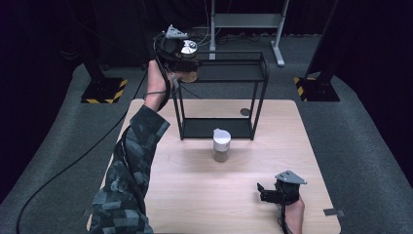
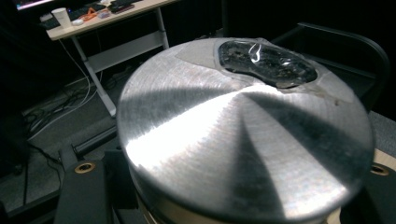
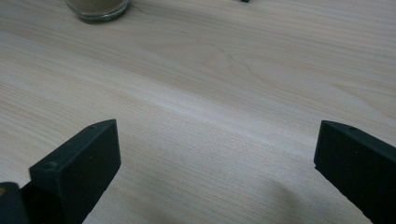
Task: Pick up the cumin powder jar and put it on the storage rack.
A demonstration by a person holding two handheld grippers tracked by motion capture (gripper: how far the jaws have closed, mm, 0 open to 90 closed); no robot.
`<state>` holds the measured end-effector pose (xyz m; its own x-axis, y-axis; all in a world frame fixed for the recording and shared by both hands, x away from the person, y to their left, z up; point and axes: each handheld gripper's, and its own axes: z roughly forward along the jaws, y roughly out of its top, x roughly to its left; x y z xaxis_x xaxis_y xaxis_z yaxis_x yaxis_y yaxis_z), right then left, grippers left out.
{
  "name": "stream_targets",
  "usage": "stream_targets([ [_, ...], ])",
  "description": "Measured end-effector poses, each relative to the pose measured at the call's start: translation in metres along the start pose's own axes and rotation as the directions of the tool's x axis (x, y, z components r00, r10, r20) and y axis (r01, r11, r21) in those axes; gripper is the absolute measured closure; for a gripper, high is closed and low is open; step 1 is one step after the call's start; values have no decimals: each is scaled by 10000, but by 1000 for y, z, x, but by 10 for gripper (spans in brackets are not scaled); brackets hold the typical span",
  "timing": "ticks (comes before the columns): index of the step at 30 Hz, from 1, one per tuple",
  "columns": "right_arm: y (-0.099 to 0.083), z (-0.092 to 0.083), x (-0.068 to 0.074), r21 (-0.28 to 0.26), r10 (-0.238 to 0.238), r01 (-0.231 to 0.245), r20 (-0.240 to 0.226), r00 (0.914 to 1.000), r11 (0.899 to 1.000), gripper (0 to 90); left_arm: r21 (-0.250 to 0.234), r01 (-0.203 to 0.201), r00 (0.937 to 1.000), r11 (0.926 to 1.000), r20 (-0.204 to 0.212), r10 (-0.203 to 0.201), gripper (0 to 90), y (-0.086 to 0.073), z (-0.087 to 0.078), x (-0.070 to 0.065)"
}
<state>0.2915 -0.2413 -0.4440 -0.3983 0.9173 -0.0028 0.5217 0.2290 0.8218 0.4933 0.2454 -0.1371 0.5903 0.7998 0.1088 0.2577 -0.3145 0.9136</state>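
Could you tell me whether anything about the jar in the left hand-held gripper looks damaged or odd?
Yes: the metal lid of the jar carries a crumpled patch of clear tape or film near its rim, over a dark spot, possibly an opening. Otherwise the brushed surface looks intact.

My left arm: raised, stretched forward.
My left gripper (image 1: 181, 57): jaws clamped.
My right gripper (image 3: 217, 163): low, jaws wide apart.

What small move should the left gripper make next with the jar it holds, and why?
Probably ease the silver-lidded jar forward over the black rack and lower it: the left gripper holds it beside the top shelf's left end.
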Motion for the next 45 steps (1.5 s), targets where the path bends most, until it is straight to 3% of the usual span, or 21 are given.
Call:
stream_targets([
  [8,0,0,0,15,-10,10,-8,10000,10000,0,481,481,9987,9977,-161,-474,310,9,16,10],
  [16,0,0,0,14,-15,15,-11,10000,10000,0,340,1209,9927,9921,-59,-1208,309,4,23,20],
  [32,0,0,0,4,-30,30,-29,10000,10000,0,165,1371,9901,9904,-327,-1365,308,4,31,14],
  [45,0,0,0,-14,-40,40,-1,10000,10000,0,345,1288,9910,9911,-406,-1274,307,8,30,10],
])
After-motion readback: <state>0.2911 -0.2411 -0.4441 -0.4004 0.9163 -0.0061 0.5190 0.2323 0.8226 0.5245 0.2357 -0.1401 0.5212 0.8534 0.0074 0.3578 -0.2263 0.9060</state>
